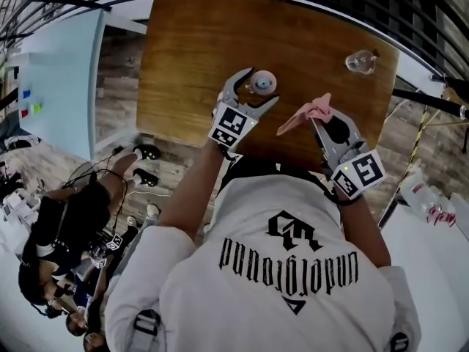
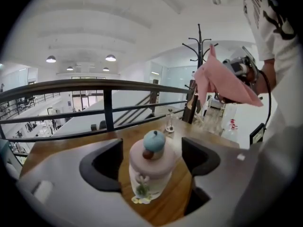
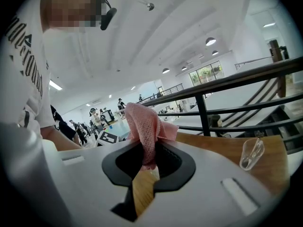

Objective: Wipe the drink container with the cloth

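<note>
The drink container is a small white cup with a pink lid and a blue knob; it stands upright on the wooden table. My left gripper is open around it, a jaw on each side, with a gap between the pads and the cup. The pink cloth is pinched in my right gripper, held above the table's near edge to the right of the cup. In the right gripper view the cloth stands up from the shut jaws.
A clear glass lies at the table's far right, the same glass showing in the right gripper view. Black railings run behind the table. A person crouches on the floor at the left.
</note>
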Demonstrator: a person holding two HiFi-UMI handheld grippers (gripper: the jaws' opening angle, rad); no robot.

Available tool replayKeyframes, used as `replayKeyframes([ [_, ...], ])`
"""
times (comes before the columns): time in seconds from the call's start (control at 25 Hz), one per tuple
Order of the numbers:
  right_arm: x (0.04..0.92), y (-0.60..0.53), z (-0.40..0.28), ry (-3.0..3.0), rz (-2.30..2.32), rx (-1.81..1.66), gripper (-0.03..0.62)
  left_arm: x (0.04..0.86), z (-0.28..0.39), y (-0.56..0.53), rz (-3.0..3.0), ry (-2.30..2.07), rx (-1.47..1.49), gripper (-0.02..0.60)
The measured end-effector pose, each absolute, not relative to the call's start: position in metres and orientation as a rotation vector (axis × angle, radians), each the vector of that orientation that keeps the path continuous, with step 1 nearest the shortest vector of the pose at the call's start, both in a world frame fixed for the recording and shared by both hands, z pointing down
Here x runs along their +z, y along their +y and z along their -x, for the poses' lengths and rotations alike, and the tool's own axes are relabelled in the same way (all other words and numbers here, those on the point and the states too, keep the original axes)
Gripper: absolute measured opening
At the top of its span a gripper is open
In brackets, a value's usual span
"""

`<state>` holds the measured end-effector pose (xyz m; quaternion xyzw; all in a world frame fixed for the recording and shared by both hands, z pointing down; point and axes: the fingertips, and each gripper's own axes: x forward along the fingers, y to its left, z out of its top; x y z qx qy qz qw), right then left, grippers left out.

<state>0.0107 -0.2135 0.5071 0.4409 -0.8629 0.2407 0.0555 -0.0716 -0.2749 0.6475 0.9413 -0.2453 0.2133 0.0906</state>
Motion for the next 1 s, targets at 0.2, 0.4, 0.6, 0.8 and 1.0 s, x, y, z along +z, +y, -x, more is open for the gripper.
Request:
replayKeyframes([
  [0.2,0.523,-0.236,-0.004,-2.579,-1.365,0.771,0.048,0.677,0.074,-0.296,-2.775,-0.672,0.693,0.423],
  [0.4,0.524,-0.216,-0.017,-2.559,-1.403,0.778,0.048,0.687,0.069,-0.279,-2.788,-0.698,0.768,0.420],
  [0.6,0.528,-0.222,-0.022,-2.540,-1.417,0.795,0.048,0.691,0.073,-0.291,-2.791,-0.721,0.777,0.391],
  [0.8,0.522,-0.217,-0.029,-2.544,-1.419,0.782,0.048,0.689,0.069,-0.287,-2.774,-0.725,0.810,0.390],
  [1.0,0.511,-0.190,-0.050,-2.576,-1.412,0.758,0.048,0.661,0.041,-0.262,-2.780,-0.708,0.790,0.390],
])
